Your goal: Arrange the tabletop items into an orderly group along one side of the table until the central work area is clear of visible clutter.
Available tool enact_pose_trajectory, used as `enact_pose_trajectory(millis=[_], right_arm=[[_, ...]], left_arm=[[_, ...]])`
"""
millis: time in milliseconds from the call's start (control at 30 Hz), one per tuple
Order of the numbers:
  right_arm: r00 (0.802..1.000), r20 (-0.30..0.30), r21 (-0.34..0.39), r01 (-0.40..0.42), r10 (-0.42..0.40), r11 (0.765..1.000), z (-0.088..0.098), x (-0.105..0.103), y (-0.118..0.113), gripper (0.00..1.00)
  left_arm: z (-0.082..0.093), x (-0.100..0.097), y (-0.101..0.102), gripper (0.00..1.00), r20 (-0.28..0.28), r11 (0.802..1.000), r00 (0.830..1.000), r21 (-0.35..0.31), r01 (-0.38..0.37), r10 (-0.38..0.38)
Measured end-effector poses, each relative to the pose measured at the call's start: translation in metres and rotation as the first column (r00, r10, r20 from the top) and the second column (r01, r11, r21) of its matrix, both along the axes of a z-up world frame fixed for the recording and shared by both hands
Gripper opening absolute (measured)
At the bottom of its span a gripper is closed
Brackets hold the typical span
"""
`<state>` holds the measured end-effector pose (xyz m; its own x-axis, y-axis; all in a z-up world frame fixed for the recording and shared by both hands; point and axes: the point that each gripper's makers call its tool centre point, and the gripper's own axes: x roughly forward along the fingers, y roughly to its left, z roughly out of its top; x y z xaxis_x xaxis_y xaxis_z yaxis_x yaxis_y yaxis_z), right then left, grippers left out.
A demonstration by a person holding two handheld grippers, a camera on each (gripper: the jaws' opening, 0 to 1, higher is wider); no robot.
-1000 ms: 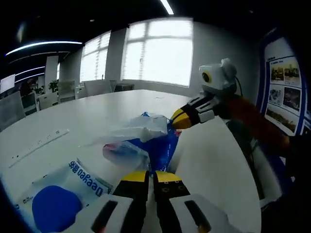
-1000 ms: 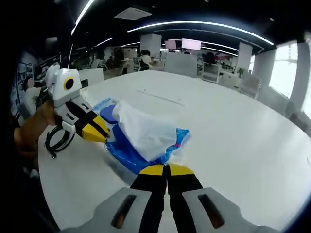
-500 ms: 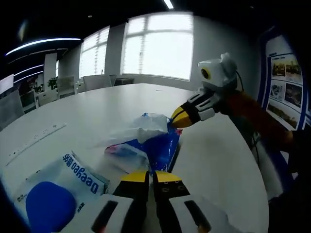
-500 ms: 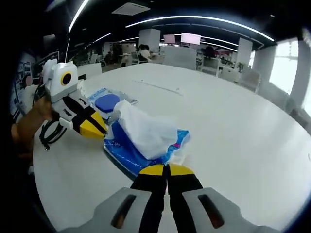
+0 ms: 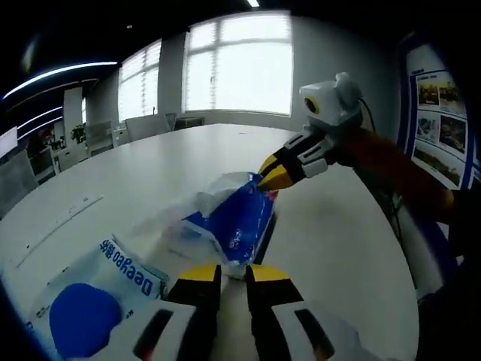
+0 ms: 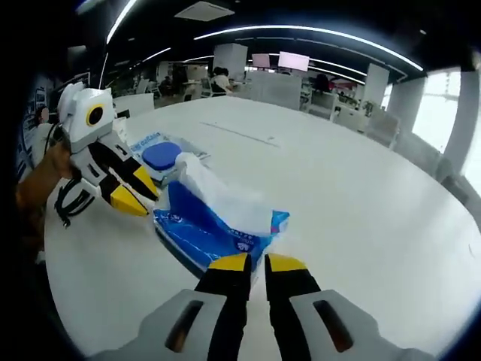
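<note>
Gripping blue tissue pack (image 6: 214, 233) at opposite ends: left claw (image 5: 232, 272), right claw (image 6: 249, 262), pack between.

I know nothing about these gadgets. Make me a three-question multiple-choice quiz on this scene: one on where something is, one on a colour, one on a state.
1. Where does the white wipes pack with the blue lid lie?
A. on the table, beside the blue pack
B. on a chair
C. on the floor

2. What colour are the tips of the grippers?
A. red
B. yellow
C. green

3. What is happening to the blue pack?
A. it lies untouched
B. it is gripped at both ends, each by a gripper
C. it hangs off the table's edge

Answers:
1 A: the wipes pack rests on the table next to the blue pack.
2 B: the left gripper and right gripper both end in yellow.
3 B: in the left gripper view, both grippers close on opposite ends of the blue pack.
</note>
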<state>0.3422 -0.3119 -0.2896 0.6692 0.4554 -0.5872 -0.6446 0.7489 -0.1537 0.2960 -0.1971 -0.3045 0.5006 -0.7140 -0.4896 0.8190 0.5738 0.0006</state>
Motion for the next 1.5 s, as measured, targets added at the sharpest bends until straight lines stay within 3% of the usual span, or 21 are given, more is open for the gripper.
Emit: enact_pose_trajectory(millis=[100, 267, 367, 467, 567, 700, 767, 867, 1100, 1500], right_arm=[[1.000, 0.018, -0.008, 0.003, -0.003, 1.000, 0.005, 0.001, 0.000, 0.17], [0.999, 0.046, -0.007, 0.004, -0.004, 1.000, 0.018, -0.004, 0.001, 0.19], [0.998, 0.055, -0.007, 0.012, -0.012, 1.000, 0.030, 0.005, -0.003, 0.27], [0.998, 0.061, -0.020, 0.006, -0.005, 1.000, 0.025, 0.004, -0.003, 0.33], [0.997, 0.081, -0.063, -0.004, 0.009, 0.998, 0.025, 0.003, -0.002, 0.47], [0.996, 0.093, -0.085, 0.006, 0.001, 0.996, 0.022, -0.001, 0.001, 0.82], [0.993, 0.118, -0.106, 0.027, -0.015, 0.994, 0.026, 0.008, -0.006, 0.90], [0.993, 0.117, -0.093, 0.039, -0.028, 0.995, 0.027, 0.005, -0.004, 1.00], [0.993, 0.109, -0.102, 0.060, -0.049, 0.993, 0.026, 0.007, -0.012, 1.00], [0.993, 0.111, -0.089, 0.043, -0.033, 0.995, 0.031, 0.005, -0.001, 1.00]], left_arm=[[0.007, 0.007, 0.001, 0.19, 0.008, 1.000, 1.000, -0.008, 0.009, -0.008], [0.015, 0.010, 0.004, 0.29, 0.026, 1.000, 1.000, -0.006, 0.002, -0.002], [0.019, 0.013, 0.009, 0.33, 0.039, 1.000, 0.999, 0.001, -0.005, 0.005], [0.022, 0.014, 0.011, 0.38, 0.042, 1.000, 0.999, 0.000, -0.002, 0.002], [0.023, 0.012, 0.011, 0.49, 0.061, 1.000, 0.998, 0.019, 0.013, -0.014], [0.023, 0.014, 0.012, 0.77, 0.078, 0.999, 0.997, 0.033, -0.014, 0.012], [0.023, 0.016, 0.013, 0.90, 0.086, 0.999, 0.996, 0.033, -0.037, 0.034], [0.022, 0.018, 0.016, 1.00, 0.077, 0.997, 0.995, 0.035, -0.071, 0.068], [0.022, 0.014, 0.022, 1.00, 0.068, 0.995, 0.994, 0.039, -0.087, 0.084], [0.027, 0.011, 0.041, 1.00, 0.075, 0.993, 0.992, 0.035, -0.109, 0.106]])
